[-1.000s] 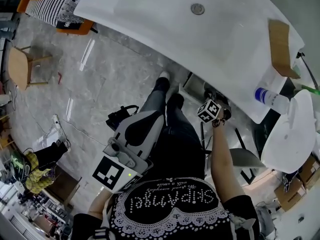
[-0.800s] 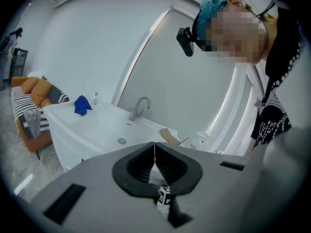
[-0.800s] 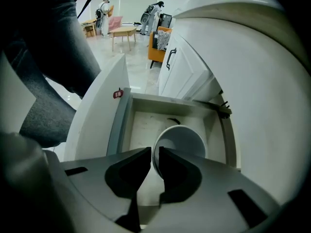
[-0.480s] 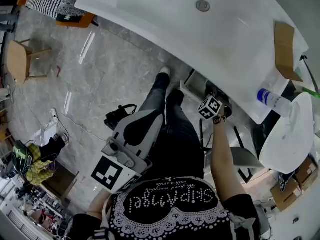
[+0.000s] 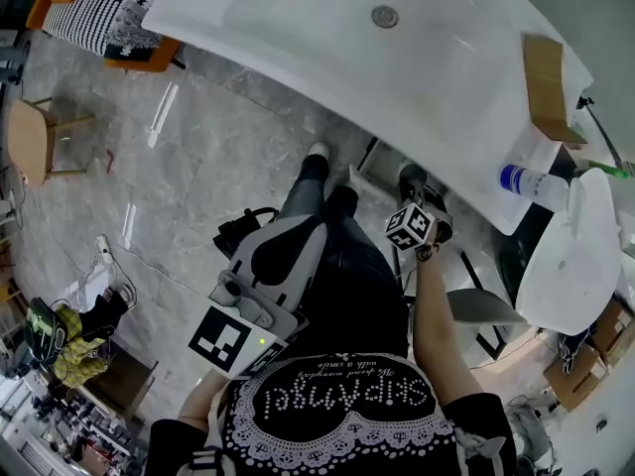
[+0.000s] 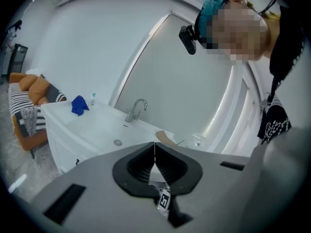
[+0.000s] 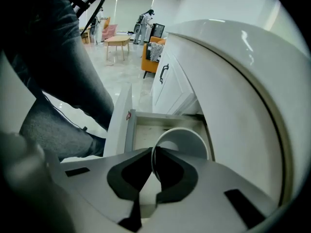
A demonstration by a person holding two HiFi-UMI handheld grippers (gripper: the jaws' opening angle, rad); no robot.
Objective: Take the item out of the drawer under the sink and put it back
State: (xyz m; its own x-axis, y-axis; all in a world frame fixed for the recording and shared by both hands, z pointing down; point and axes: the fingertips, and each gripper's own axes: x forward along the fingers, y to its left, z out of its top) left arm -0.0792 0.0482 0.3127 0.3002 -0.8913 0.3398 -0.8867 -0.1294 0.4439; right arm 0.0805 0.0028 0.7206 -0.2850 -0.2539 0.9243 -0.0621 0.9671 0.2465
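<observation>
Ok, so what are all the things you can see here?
sink counter: one, white, ahead of the person
drain: one, silver, in the basin
faucet: one, silver, behind the basin
cloth: one, blue, counter's left end
bottle: one, white and blue, counter's right end
drawer: one, white, open under the sink
cup: one, white, in the drawer
left gripper: grey, shut, empty
right gripper: grey, shut on the cup's rim

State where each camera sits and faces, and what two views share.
Head view: on the person's head, steeply down at white sink counter, grey marble floor; legs, arms show.
Left gripper view: on left tool, toward chrome tap; shut jaws, torso show.
Right gripper view: on right tool, into open white drawer; leg, jaws gripping white round container.
Shared: counter's drain, head and left gripper views.
</observation>
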